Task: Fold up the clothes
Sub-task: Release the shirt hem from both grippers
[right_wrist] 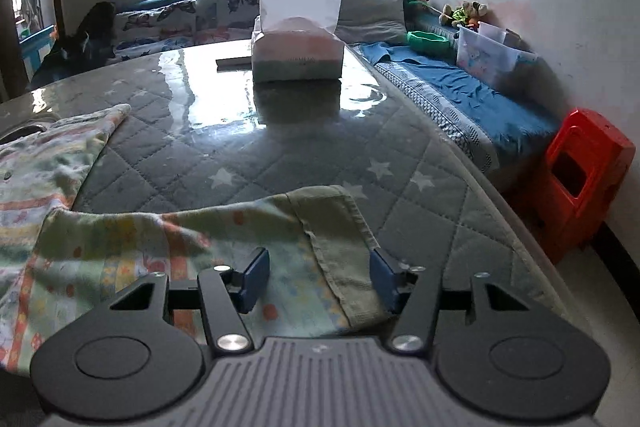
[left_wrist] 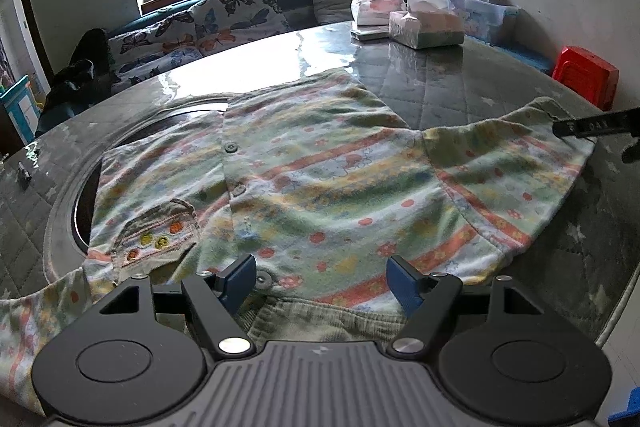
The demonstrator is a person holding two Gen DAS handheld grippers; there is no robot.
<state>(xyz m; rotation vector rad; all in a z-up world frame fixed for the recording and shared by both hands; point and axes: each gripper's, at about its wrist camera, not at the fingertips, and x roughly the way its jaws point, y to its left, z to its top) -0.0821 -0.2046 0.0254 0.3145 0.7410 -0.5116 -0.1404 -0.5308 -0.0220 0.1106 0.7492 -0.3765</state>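
A child's striped, flower-print buttoned shirt (left_wrist: 320,187) lies spread on the quilted round table (left_wrist: 440,75). My left gripper (left_wrist: 322,281) is open and hovers over the shirt's green ribbed collar at the near edge, blue pads apart. The right sleeve (right_wrist: 248,239) with its green cuff stretches toward the table's right side. My right gripper (right_wrist: 318,279) is open over that sleeve end, one pad on each side of the cuff seam. The right gripper's finger also shows in the left wrist view (left_wrist: 592,127) at the sleeve tip.
Tissue packs (left_wrist: 424,27) and a flat tray stand at the table's far side; one tissue box (right_wrist: 298,51) is straight ahead of the right gripper. A dark round inset (left_wrist: 86,203) lies under the shirt's left part. A red stool (right_wrist: 584,171) and a bench with bins stand beside the table.
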